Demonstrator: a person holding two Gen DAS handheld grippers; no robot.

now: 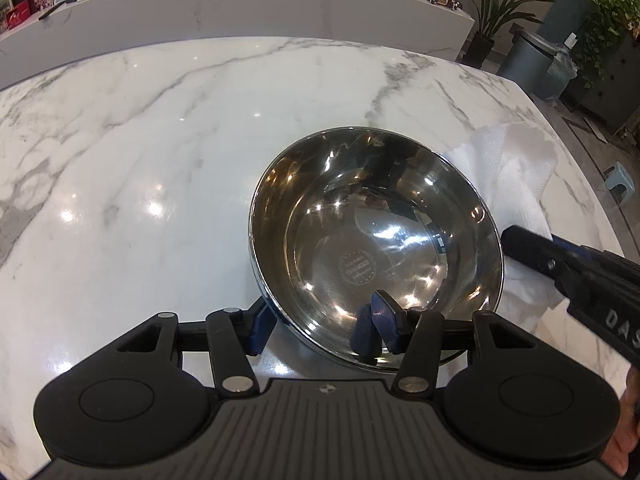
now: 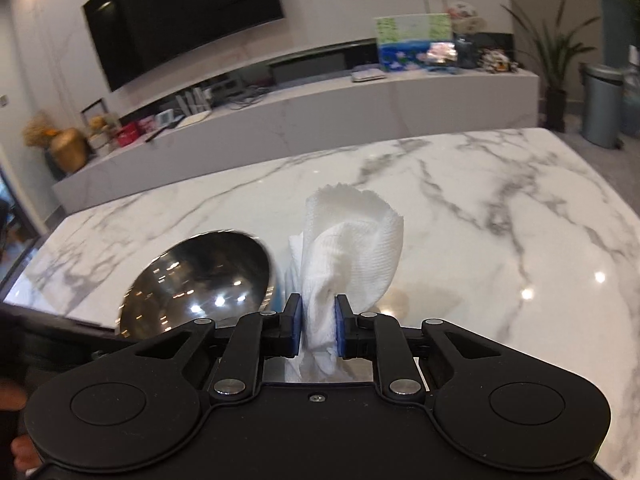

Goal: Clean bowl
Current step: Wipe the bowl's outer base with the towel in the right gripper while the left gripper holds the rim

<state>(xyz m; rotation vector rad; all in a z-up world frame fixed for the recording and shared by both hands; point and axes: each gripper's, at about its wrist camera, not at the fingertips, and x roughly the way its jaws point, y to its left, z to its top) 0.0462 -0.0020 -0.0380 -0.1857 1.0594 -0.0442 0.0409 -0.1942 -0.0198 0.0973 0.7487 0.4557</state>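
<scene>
Judging from how things lie, you are only at the start: the steel bowl [image 1: 376, 248] sits on the marble table [image 1: 140, 160] with its inside shiny and no wiping visible yet. Your left gripper [image 1: 324, 328] straddles the bowl's near rim, one blue finger outside on the left, the other inside; the jaws stand apart, and whether they pinch the wall I cannot tell. Your right gripper [image 2: 317, 326] is clamped on a bunched white paper towel [image 2: 348, 248], held just right of the bowl [image 2: 200, 280] and above the table, not inside it. What remains is bringing the towel over the rim and wiping. Nothing lies between towel and bowl; the planter, bin and shelf clutter stand far off, well apart from your work
</scene>
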